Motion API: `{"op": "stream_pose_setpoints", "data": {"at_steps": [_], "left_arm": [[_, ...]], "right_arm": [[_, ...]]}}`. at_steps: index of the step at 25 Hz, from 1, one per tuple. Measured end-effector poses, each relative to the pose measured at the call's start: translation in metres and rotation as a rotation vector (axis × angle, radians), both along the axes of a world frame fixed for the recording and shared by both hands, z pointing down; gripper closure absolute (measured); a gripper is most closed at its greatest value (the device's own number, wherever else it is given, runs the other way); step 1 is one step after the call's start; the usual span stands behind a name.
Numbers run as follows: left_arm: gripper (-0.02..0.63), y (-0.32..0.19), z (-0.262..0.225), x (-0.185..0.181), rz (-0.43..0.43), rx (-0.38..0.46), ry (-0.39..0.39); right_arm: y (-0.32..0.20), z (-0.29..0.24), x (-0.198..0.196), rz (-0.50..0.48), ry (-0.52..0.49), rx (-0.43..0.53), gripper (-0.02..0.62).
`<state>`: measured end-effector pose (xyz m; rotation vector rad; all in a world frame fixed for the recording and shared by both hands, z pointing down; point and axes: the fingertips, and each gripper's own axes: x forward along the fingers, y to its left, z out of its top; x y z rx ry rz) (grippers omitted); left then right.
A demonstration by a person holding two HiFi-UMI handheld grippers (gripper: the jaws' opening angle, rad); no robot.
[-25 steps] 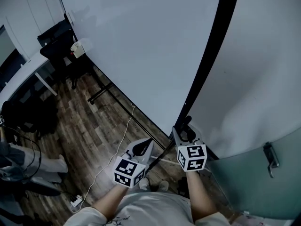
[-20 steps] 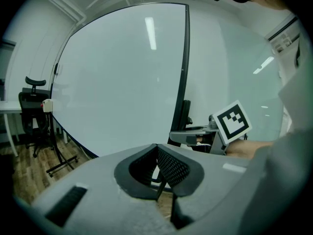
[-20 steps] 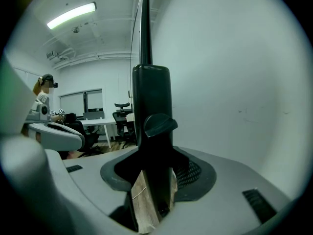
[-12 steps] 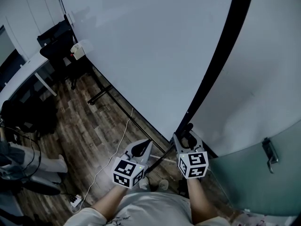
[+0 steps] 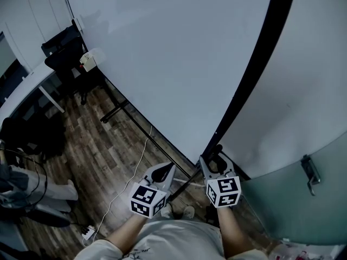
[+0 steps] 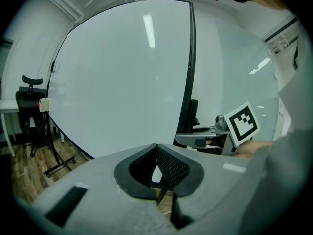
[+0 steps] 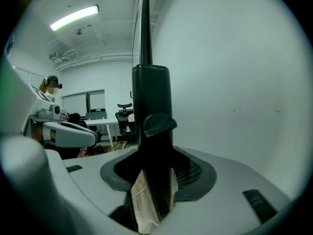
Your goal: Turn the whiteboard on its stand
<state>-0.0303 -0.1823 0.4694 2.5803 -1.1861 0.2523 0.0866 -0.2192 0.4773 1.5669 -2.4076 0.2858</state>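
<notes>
Your right gripper [image 5: 216, 157] has its jaws clamped around the black upright post [image 7: 151, 97] of the stand, close to a black knob [image 7: 157, 124]. Your left gripper [image 5: 162, 171] hangs just beside it, jaws pressed together on nothing. The large white whiteboard [image 5: 173, 58] stands upright ahead, above the wood-plank floor [image 5: 103, 145].
</notes>
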Motion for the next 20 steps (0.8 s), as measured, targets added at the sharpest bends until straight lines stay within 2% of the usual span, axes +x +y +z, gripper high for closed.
{"op": "stream_pose_setpoints", "data": {"at_steps": [6, 11, 20], "left_arm": [[0.595, 0.005, -0.002, 0.003, 0.006, 0.008, 0.002], [0.595, 0.005, -0.005, 0.006, 0.008, 0.014, 0.005], [0.595, 0.012, -0.004, 0.009, 0.015, 0.020, 0.013]], "right_arm": [[0.002, 0.001, 0.001, -0.005, -0.019, -0.009, 0.414], [0.008, -0.003, 0.004, 0.001, 0.006, -0.015, 0.414], [0.042, -0.007, 0.012, 0.019, -0.032, -0.013, 0.414]]}}
